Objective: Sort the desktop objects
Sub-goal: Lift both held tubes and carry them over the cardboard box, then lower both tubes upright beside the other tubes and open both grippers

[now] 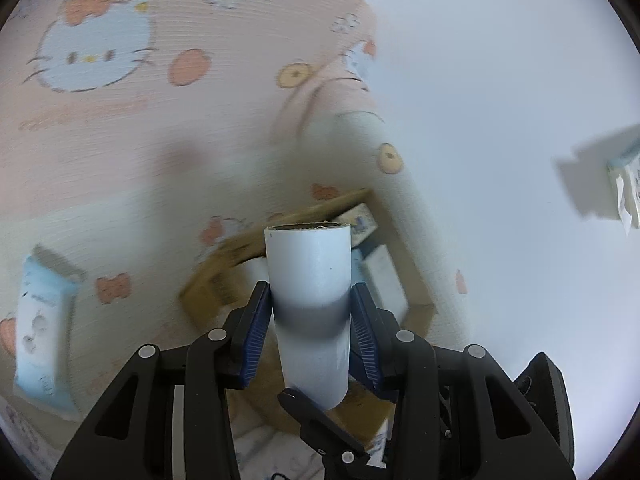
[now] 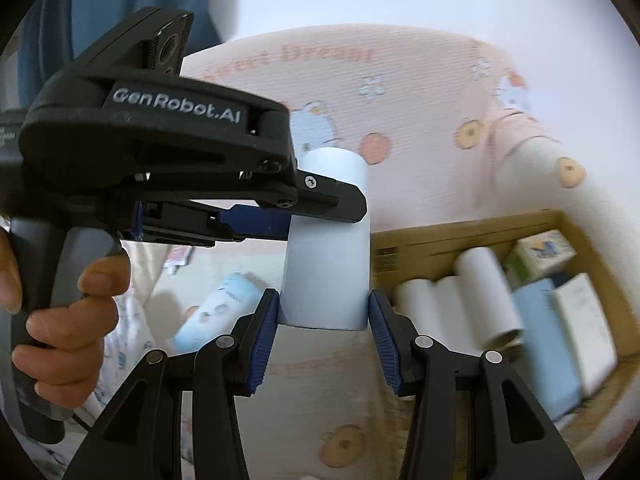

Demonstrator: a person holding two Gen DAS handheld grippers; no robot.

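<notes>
We hold one white cardboard tube (image 1: 310,304) in the air with both grippers: the left gripper (image 1: 310,312) clamps its middle, the right gripper (image 2: 324,312) has jaws half open, closed on its end, probably steadying it above the brown cardboard box (image 2: 472,236) of matching tubes.

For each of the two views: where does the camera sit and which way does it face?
Left wrist: on the left gripper, looking down along its fingers at the white tube and the box; no hand shows.
Right wrist: on the right gripper, facing the same tube; left gripper and a hand show.
Shared: tube, box, pink cloth.
</notes>
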